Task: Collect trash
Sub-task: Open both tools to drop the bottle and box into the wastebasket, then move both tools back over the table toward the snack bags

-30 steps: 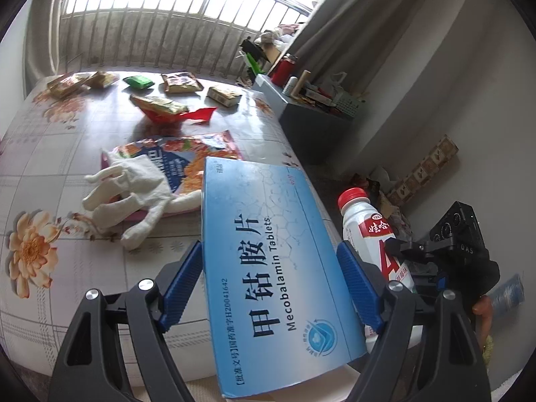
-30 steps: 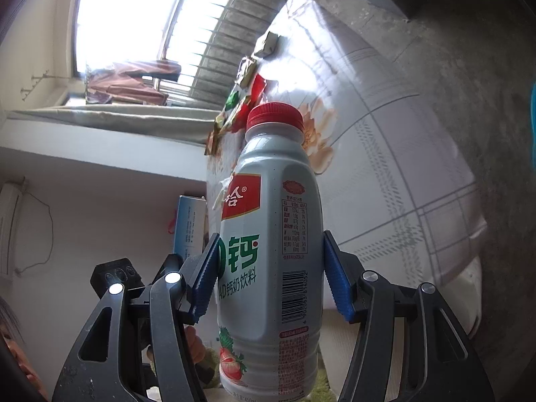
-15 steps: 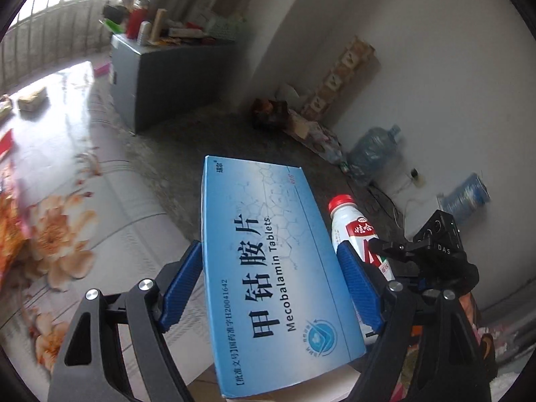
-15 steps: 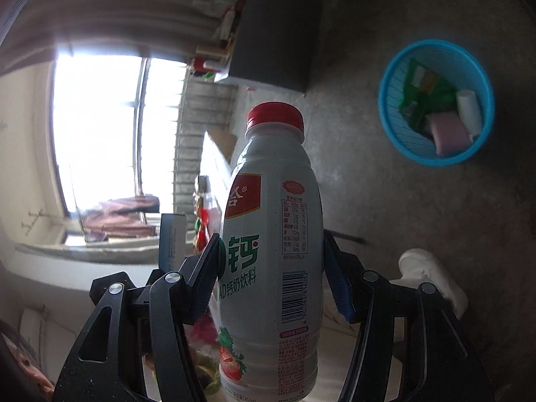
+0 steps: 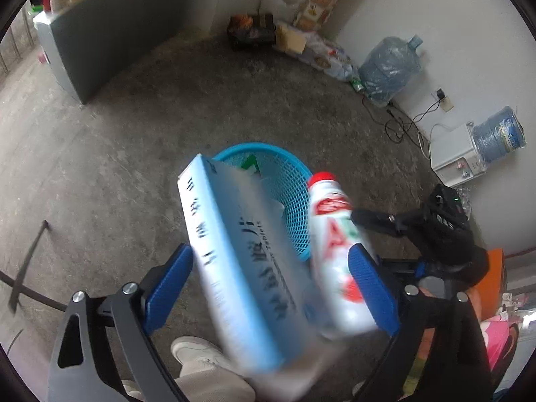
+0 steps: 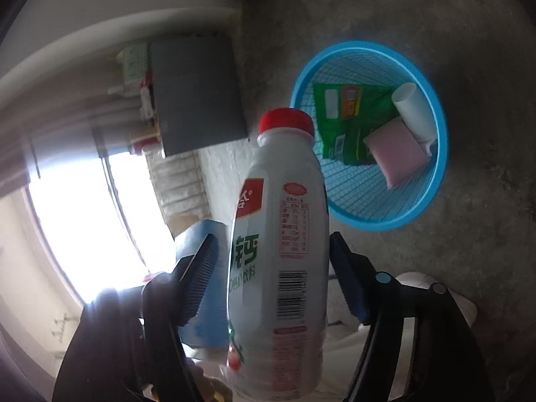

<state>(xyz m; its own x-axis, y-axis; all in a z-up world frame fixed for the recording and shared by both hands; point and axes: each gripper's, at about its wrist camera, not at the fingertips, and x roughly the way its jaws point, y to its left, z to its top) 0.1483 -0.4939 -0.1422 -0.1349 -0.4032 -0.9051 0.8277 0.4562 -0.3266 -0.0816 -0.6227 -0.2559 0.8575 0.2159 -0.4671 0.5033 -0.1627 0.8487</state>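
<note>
In the left wrist view my left gripper (image 5: 269, 278) has its jaws spread wide. The blue tablet box (image 5: 241, 261) is blurred and tilted between them, touching neither pad, above the blue mesh trash basket (image 5: 294, 181). In the right wrist view my right gripper (image 6: 273, 276) also stands opened; the white milk bottle with a red cap (image 6: 278, 251) leans between the pads with gaps on both sides. The basket (image 6: 432, 181) lies on the floor ahead, holding a green wrapper (image 6: 348, 114), a pink pack (image 6: 397, 154) and a white tube (image 6: 413, 107). The bottle also shows in the left wrist view (image 5: 335, 248).
Concrete floor all around. A grey cabinet (image 5: 110, 40) stands at the far left, water jugs (image 5: 388, 70) and a dispenser (image 5: 455, 154) along the wall with cables. My white shoe (image 5: 197, 351) is below the left gripper.
Both grippers swung away from the table to over the basket. Both jaws have opened and the box and bottle have come loose and tilted.
</note>
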